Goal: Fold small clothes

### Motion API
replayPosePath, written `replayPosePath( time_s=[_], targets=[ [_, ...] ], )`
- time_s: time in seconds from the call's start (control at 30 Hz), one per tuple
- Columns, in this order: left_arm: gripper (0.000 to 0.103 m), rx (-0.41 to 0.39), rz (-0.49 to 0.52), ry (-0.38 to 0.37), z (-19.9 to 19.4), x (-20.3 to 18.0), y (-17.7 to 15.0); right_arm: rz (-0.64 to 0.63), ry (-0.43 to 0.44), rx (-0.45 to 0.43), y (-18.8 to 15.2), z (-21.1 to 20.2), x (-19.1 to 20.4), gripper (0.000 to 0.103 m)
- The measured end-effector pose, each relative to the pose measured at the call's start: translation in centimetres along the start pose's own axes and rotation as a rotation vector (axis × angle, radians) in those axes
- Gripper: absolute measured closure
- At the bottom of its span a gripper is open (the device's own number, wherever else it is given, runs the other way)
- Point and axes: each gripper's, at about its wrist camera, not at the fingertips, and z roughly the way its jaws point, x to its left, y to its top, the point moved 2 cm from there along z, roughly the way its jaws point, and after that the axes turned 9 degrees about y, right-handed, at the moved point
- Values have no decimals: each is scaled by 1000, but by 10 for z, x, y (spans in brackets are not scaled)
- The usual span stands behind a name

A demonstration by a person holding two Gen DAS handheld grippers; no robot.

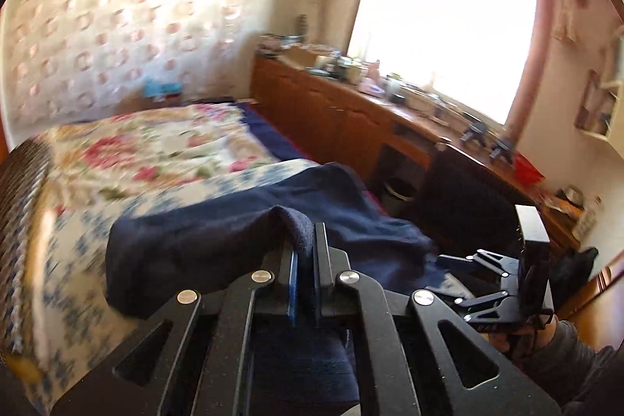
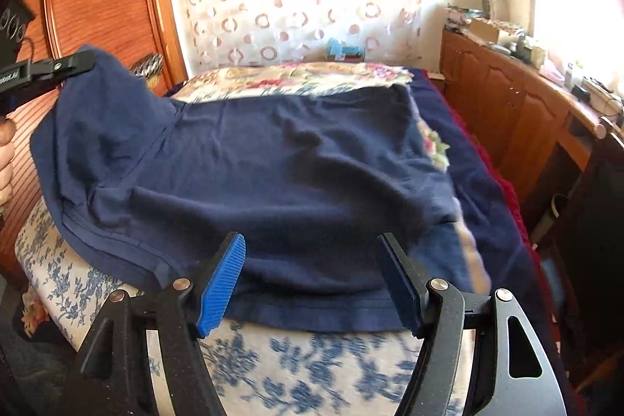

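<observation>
The jaws of the left gripper (image 1: 306, 248) are pinched tight on a corner of the dark blue shirt (image 2: 273, 162). The jaws of the right gripper (image 2: 312, 279) stand wide, with nothing held; the near hem of the shirt lies just under them.

The shirt is spread on the bed (image 2: 304, 369), filling the middle of the right wrist view. Its left corner is lifted up, high in the upper left of that view, where the left gripper shows from the side. The rest lies flat but a bit bumpy.

The step looks like folding the left side over. To do it well, I think the lifted corner should be carried straight across, kept tight so the cloth does not bunch. The right gripper could press the near hem down so the shirt stays put.

Beyond the bed, a flowery blanket (image 1: 163, 147) lies in the left middle of the left wrist view, and a long wooden worktop (image 1: 390, 108) runs under the bright window (image 1: 448, 14).

There are small white letters on the left gripper, but they are too small to read.
</observation>
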Motion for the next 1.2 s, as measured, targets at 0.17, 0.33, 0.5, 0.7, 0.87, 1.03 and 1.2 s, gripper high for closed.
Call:
replayPosePath(
  time_s=[0.17, 0.33, 0.5, 0.7, 0.87, 1.03, 1.2],
  targets=[
    [97, 11, 78, -76, 19, -51, 27, 18, -22, -45, -5, -29, -7, 32],
    [96, 32, 135, -116, 33, -89, 36, 41, -32, -60, -13, -38, -13, 32],
    [69, 63, 149, -71, 47, -88, 30, 53, -38, -52, -15, -35, -15, 32],
    [51, 62, 140, -29, 49, -69, 25, 63, -42, -52, -10, -35, -14, 32],
    [23, 37, 122, 27, 38, -42, 14, 57, -40, -50, -3, -29, -16, 32],
    [23, 18, 68, 110, 22, -12, -2, 41, -24, -45, 5, -18, -12, 32],
    [23, 1, 31, 183, 1, 14, -16, 11, -1, -38, 14, -7, 1, 32]
  ],
)
